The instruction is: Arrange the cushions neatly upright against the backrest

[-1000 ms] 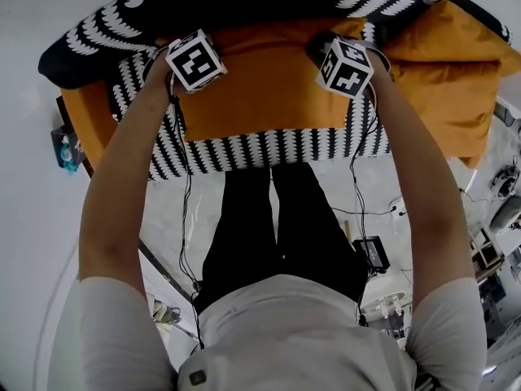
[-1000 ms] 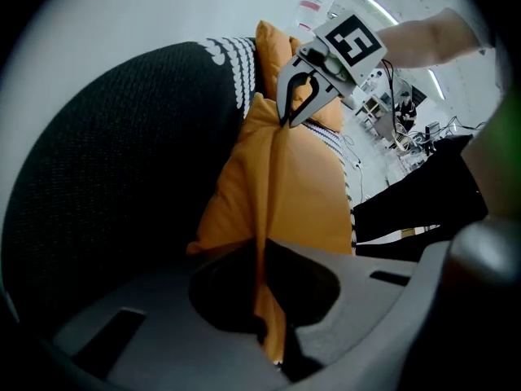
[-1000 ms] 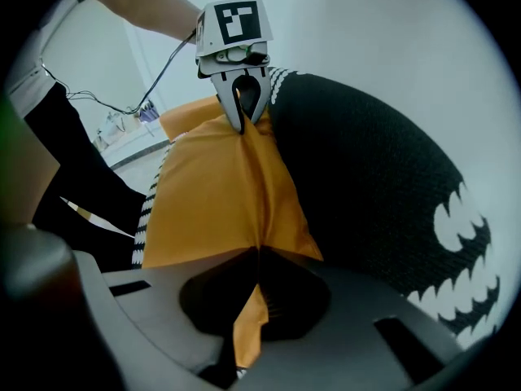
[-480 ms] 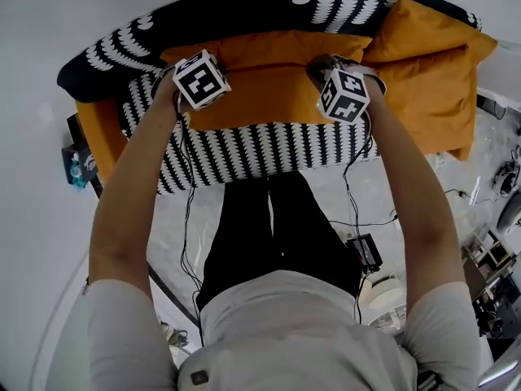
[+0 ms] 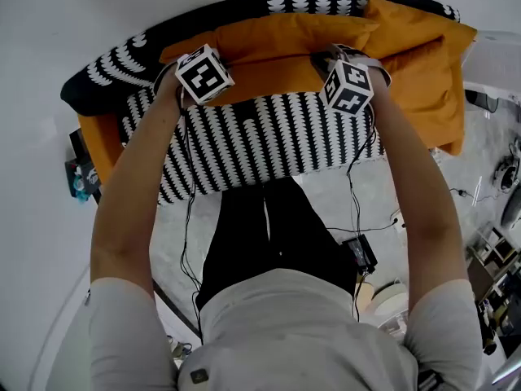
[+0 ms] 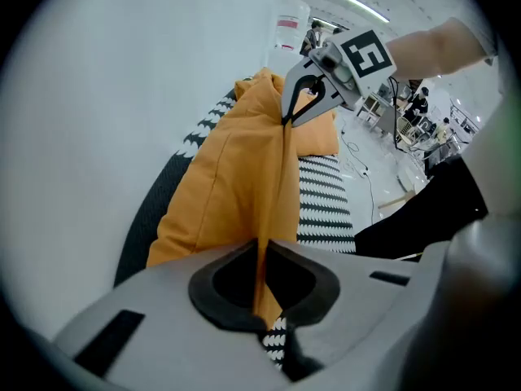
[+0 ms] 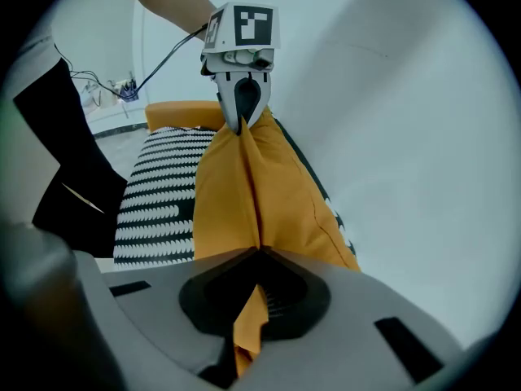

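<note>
A long orange cushion (image 5: 273, 43) leans toward the black-and-white patterned backrest (image 5: 122, 55) of a sofa, and I hold it by its top edge at both ends. My left gripper (image 5: 189, 78) is shut on the cushion's left end, where the orange fabric (image 6: 228, 169) is pinched between its jaws (image 6: 264, 259). My right gripper (image 5: 335, 70) is shut on the right end, with the fabric (image 7: 260, 186) caught in its jaws (image 7: 252, 292). Each gripper view shows the other gripper clamped on the far end: the right gripper (image 6: 293, 112) and the left gripper (image 7: 242, 125).
A second orange cushion (image 5: 423, 63) lies piled at the sofa's right end, and orange fabric (image 5: 98, 137) shows at its left end. The striped seat (image 5: 260, 141) lies bare in front. Cables, a black power adapter (image 5: 362, 252) and a white roll (image 5: 389, 300) sit on the floor.
Both grippers have risen and moved toward the backrest, tipping the cushion up off the seat. Much more of the striped seat shows than before.
</note>
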